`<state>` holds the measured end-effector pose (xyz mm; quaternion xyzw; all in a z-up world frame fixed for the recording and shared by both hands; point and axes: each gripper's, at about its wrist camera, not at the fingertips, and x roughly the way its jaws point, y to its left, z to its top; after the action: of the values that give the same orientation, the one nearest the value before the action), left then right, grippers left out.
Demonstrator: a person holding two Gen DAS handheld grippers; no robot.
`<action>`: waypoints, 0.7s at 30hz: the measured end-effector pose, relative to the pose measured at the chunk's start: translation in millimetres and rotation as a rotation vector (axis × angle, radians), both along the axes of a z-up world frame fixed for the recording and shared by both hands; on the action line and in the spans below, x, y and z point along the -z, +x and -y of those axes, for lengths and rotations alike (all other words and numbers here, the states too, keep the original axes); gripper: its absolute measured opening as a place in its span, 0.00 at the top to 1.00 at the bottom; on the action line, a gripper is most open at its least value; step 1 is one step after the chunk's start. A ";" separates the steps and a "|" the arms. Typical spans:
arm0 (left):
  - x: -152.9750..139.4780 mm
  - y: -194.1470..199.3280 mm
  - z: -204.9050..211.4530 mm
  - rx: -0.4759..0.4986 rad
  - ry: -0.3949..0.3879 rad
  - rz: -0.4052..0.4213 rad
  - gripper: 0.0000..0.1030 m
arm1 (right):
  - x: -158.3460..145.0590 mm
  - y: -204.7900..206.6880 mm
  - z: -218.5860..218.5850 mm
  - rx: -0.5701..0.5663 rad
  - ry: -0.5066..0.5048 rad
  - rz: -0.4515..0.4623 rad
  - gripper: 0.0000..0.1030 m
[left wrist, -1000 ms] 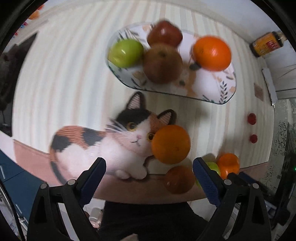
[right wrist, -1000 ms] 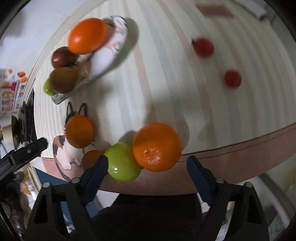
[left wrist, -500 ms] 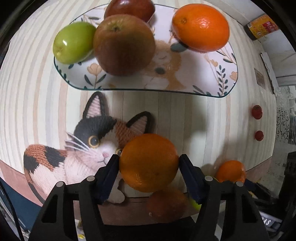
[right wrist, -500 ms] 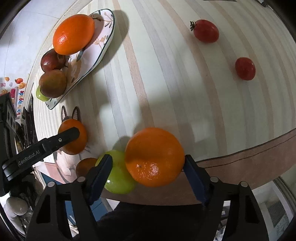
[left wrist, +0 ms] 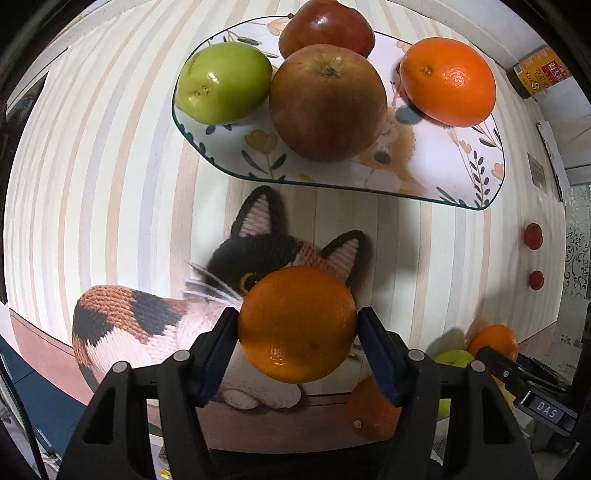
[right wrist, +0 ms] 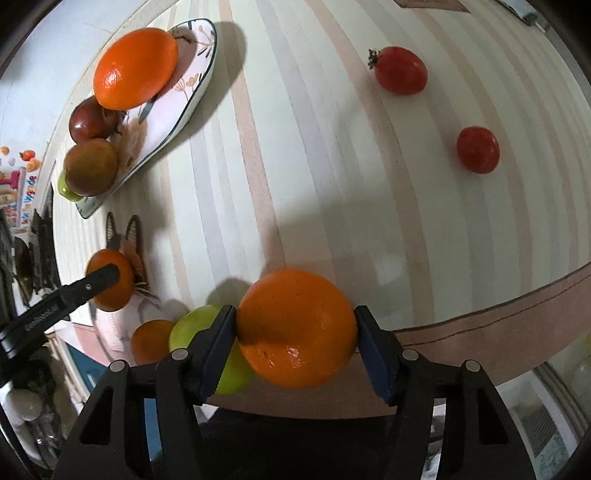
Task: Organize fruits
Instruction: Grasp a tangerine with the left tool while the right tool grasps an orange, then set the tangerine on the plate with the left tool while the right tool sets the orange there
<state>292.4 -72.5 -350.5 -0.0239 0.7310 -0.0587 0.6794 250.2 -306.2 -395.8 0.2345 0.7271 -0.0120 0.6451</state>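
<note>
The left gripper (left wrist: pixel 297 349) has its jaws closed on a round, dimpled orange (left wrist: pixel 297 325), the blue pads pressing its two sides at about the widest girth. The right gripper (right wrist: pixel 295 341) likewise clamps a second round orange (right wrist: pixel 295 328) across its middle.

Both fruits look firm and fairly heavy for their size, with waxy, pebbled skin that gives the pads some bite. Being spheres, they could roll out if held above or below the equator, so the hold at the widest part looks like the right one. Moderate squeeze should do; harder pressure would likely bruise the rind.

Ahead of the left jaws and beyond them sits the oval floral ceramic plate (left wrist: pixel 480 184), carrying a green apple (left wrist: pixel 225 81), a brownish-red apple (left wrist: pixel 327 101), a dark red apple (left wrist: pixel 327 22) and another orange (left wrist: pixel 448 81). The bare patch between the brownish-red apple and that orange looks like the likeliest spot to set one down.

Just behind the right gripper's left jaw lies a loose green apple (right wrist: pixel 201 325), touching or nearly touching the held orange, with a small orange fruit (right wrist: pixel 149 339) beside it. Two small red tomatoes (right wrist: pixel 400 70) lie well ahead to the right on the striped table (right wrist: pixel 314 166).
</note>
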 end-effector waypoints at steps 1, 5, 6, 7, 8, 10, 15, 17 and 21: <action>-0.1 0.0 -0.4 -0.001 -0.001 0.000 0.39 | -0.9 -0.5 -0.5 -0.004 -0.007 0.006 0.35; -6.4 2.6 -2.5 -0.003 -0.007 0.016 0.39 | -5.5 0.8 -0.1 -0.008 -0.013 0.024 0.36; -12.3 3.6 -4.6 -0.003 -0.013 0.024 0.39 | -8.2 2.4 -0.1 -0.007 -0.014 0.032 0.36; -17.2 4.1 -6.1 -0.004 -0.021 0.030 0.39 | -13.1 6.0 -1.2 -0.006 -0.014 0.047 0.36; -23.7 5.9 -7.7 -0.004 -0.034 0.035 0.39 | -18.2 10.2 -2.3 -0.010 -0.012 0.062 0.36; -40.3 11.1 -12.1 -0.012 -0.064 0.046 0.39 | -28.4 20.9 -5.6 -0.012 -0.002 0.092 0.36; -98.0 45.7 -23.9 -0.030 -0.162 0.117 0.39 | -50.6 64.3 -24.1 -0.046 0.024 0.167 0.36; -116.4 66.4 -30.4 -0.041 -0.190 0.148 0.39 | -53.1 87.3 -36.0 -0.062 0.024 0.191 0.36; -129.1 123.4 -41.2 -0.044 -0.161 0.203 0.39 | -46.5 122.4 -52.5 -0.071 0.022 0.204 0.36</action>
<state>415.8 -31.3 -221.3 -0.0884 0.6507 -0.1043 0.7469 372.6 -253.7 -349.3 0.2156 0.6657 0.0431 0.7131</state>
